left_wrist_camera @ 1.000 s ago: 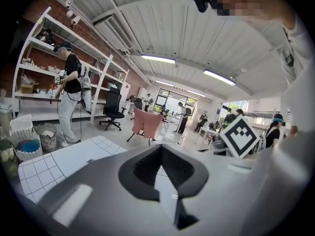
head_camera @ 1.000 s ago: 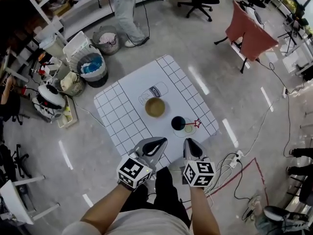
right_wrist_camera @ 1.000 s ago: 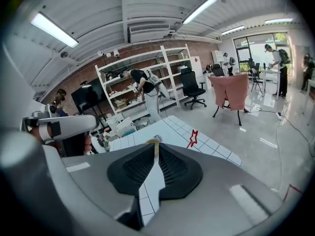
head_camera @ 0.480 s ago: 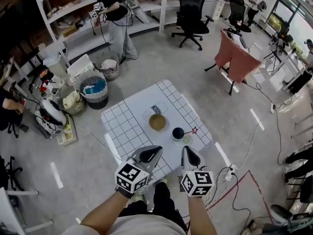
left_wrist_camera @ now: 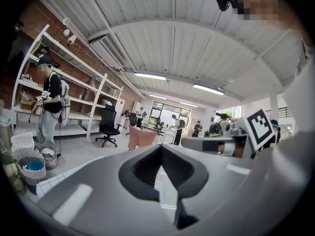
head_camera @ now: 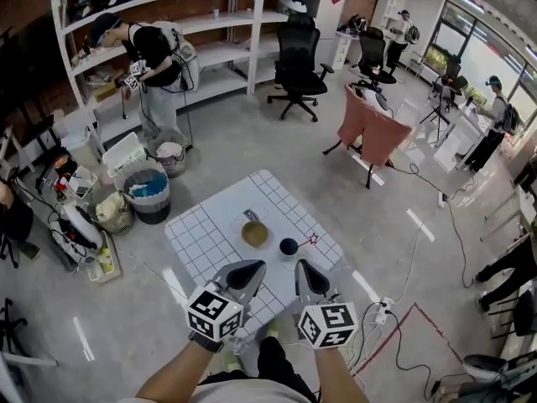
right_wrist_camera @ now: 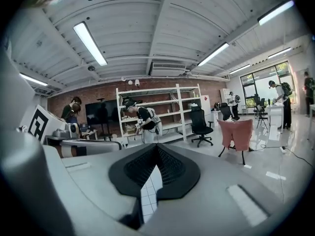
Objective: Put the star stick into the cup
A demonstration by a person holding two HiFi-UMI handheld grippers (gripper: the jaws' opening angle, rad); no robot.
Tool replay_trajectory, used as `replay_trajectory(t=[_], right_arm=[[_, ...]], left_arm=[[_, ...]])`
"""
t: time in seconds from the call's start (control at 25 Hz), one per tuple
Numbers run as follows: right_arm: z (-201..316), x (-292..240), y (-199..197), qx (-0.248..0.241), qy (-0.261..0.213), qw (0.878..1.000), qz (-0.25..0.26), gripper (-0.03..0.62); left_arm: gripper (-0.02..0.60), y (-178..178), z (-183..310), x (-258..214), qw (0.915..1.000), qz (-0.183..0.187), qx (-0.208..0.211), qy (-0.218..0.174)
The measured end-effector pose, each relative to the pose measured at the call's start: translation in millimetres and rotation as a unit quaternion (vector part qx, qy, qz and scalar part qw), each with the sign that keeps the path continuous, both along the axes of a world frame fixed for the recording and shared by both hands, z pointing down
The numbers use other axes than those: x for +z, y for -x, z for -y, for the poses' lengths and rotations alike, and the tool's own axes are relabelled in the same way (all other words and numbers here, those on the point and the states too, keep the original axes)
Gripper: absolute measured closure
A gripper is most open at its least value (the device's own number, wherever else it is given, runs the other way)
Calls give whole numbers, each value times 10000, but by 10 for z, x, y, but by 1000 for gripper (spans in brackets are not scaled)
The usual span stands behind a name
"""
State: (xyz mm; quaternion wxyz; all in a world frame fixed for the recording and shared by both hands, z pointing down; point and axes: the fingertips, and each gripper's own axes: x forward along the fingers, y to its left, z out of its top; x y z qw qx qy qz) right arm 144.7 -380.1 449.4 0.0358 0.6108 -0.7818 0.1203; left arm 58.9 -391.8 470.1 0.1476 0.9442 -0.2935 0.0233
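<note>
We are standing over a white gridded table (head_camera: 201, 240) in an open workshop, holding both claws closed on nothing.

The table is sitting on a glossy grey concrete floor (head_camera: 252, 141), with white shelving (head_camera: 210, 23) and black office chairs (head_camera: 298, 61) behind it, and a person (head_camera: 151, 57) is working at the shelves. Compared with a second ago, the table is showing smaller and farther off, and much more of the room is coming into view. The star stick (head_camera: 310, 240) is still lying just beside the dark cup (head_camera: 289, 246), outside it. We are counting four things on the table: one cup, one star stick, one tan bowl (head_camera: 255, 234) and one clear glass (head_camera: 250, 216). The left gripper (head_camera: 250, 266) and the right gripper (head_camera: 300, 267) are hovering at the near edge, each with its jaws pressed together.
</note>
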Motion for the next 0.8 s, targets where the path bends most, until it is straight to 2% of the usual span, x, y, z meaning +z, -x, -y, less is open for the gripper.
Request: replay_trajectory(t=[0.36,0.8], right_arm=[[-206,-513,81,13,-485,9987,-150,582],[-397,-808,248,20,-787,9966,-223,582]], left_arm=[[577,91,-183,-556,9989,-250,-15,-400],[577,282,-343,-907,9968,-384,-150,-683]])
